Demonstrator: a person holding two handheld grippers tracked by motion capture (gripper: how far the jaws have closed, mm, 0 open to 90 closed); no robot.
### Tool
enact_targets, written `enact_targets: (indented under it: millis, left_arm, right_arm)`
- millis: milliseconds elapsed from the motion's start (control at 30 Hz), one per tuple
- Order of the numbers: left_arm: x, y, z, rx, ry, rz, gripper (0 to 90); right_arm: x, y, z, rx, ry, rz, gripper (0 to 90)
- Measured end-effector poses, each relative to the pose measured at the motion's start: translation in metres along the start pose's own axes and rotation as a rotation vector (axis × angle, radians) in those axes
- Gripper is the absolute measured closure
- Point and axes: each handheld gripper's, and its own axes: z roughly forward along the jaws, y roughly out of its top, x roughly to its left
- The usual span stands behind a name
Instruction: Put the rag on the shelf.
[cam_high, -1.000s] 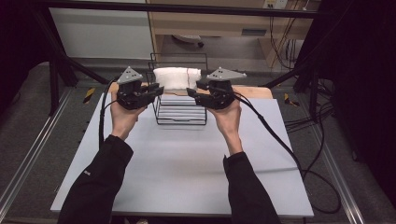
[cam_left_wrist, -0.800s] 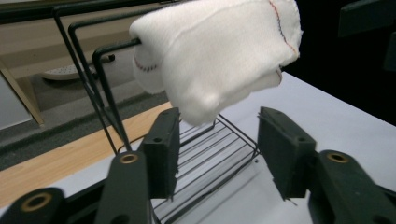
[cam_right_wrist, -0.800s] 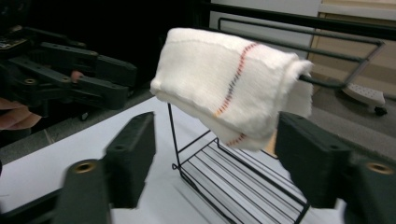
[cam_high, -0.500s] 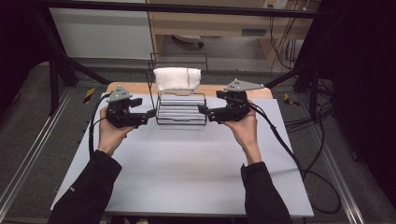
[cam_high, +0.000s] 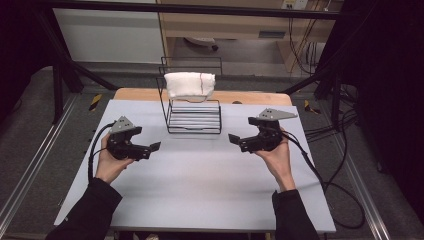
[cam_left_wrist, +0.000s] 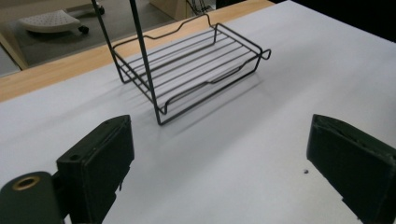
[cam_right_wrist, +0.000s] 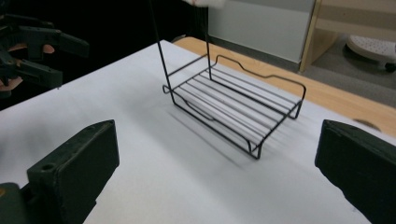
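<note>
So we've let go: both our left gripper (cam_high: 153, 147) and right gripper (cam_high: 235, 140) just opened, empty, down beside the wire rack (cam_high: 194, 117). White towel (cam_high: 189, 84) hangs on it, job looks done.

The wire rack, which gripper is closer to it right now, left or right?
Left, narrowly. The left gripper sits just off the wire rack's front-left corner; the right gripper sits slightly farther off its front-right corner.
</note>
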Motion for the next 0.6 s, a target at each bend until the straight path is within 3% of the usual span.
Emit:
enact_targets:
  millis: [300, 600]
  left_arm:
    - [0.002, -0.038, -0.003, 0.039, 0.002, 0.008, 6.9]
    - [0.003, -0.065, -0.008, 0.061, -0.007, -0.009, 7.1]
  right_arm:
    - [-0.008, -0.043, -0.014, 0.033, 0.013, 0.006, 0.3]
    - [-0.013, -0.084, -0.025, 0.076, 0.027, 0.028, 0.3]
